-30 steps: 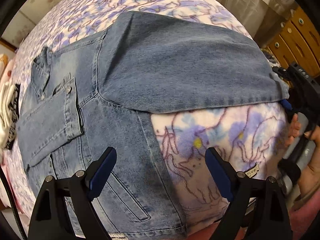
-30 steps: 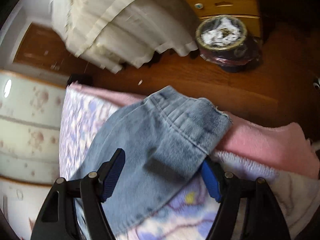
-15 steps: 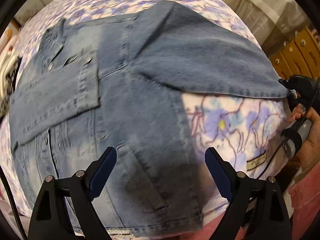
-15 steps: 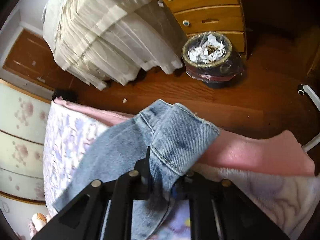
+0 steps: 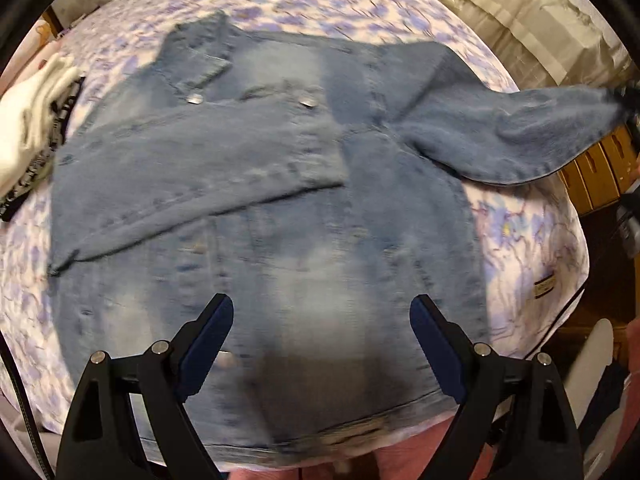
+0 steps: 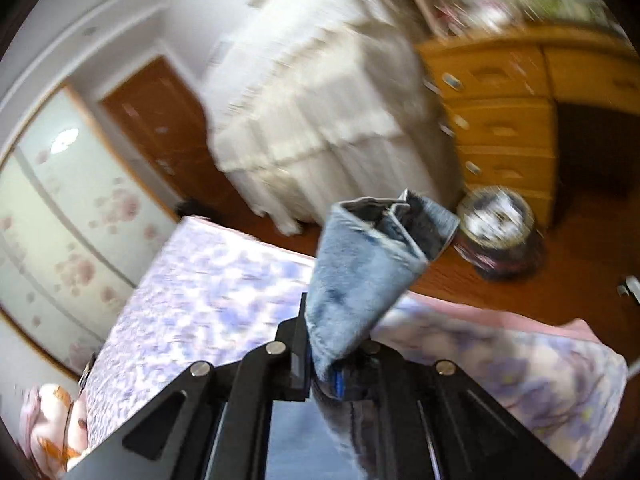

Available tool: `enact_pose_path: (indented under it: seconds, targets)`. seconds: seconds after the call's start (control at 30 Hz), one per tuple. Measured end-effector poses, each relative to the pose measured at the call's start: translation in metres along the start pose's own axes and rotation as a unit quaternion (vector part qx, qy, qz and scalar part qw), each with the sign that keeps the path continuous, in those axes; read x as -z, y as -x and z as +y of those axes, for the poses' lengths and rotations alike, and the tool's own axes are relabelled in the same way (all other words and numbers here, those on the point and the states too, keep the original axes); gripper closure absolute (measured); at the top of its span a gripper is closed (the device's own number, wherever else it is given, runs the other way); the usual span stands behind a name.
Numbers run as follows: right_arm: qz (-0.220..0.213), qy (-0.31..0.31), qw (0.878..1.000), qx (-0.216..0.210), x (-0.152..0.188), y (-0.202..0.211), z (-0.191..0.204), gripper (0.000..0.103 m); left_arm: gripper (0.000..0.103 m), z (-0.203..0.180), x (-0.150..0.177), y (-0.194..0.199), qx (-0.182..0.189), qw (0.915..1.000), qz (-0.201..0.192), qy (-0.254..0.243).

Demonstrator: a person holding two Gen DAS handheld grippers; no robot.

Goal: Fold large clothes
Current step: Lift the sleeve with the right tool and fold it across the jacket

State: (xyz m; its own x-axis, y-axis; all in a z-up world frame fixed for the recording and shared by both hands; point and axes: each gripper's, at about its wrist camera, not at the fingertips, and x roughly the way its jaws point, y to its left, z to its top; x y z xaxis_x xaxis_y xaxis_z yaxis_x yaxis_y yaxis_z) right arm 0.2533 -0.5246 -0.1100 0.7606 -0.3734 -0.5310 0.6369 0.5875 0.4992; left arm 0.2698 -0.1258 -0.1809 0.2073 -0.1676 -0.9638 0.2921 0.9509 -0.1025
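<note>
A denim jacket (image 5: pixel 280 208) lies spread on a bed (image 5: pixel 532 240) covered with a purple flowered sheet, its collar toward the far side and its hem at the near edge. One sleeve (image 5: pixel 192 172) is folded across the chest of the jacket. The other sleeve (image 5: pixel 508 136) is lifted off the bed and stretches out to the right edge of the left wrist view.

The left gripper (image 5: pixel 322 340) hovers above the lower part of the jacket with its jaws wide and nothing between them.

The right gripper (image 6: pixel 332 364) has just been closing its jaws, and they now pinch the cuff (image 6: pixel 376 256) of the lifted sleeve; the cuff stands up in front of the gripper with its opening facing the camera.

A white and dark bundle of clothes (image 5: pixel 32 128) lies on the bed at the left, near the folded sleeve. Beyond the bed are a wooden floor (image 6: pixel 580 280), a chest of drawers (image 6: pixel 508 128), a round bin (image 6: pixel 496 228) and a pale frilled cloth (image 6: pixel 320 92) hanging down. Both views are blurred.
</note>
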Motion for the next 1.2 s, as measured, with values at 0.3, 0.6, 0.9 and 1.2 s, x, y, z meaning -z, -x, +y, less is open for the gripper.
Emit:
enact_pose_path:
  seconds: [0.3,0.6,0.9,1.2]
  targets:
    - [-0.027,0.118,0.99,-0.079,0.047,0.05,0.16,0.098,0.014,0.105,-0.006,0.036,-0.017,0.9988,-0.036,0.028]
    - [0.007,0.185,0.971,-0.151,0.132,0.069,0.265,0.098,0.014,0.194,-0.003,0.048,-0.022,0.9952,-0.058,0.076]
    - [0.102,0.242,0.943,-0.205,0.251,0.047,0.332,0.098,0.014,0.269,0.016,0.044,-0.028,0.9868,-0.062,0.147]
    - [0.25,0.326,0.898,-0.157,0.381,-0.003,0.342,0.097,0.014,0.319,0.035,0.029,-0.025,0.9776,-0.043,0.204]
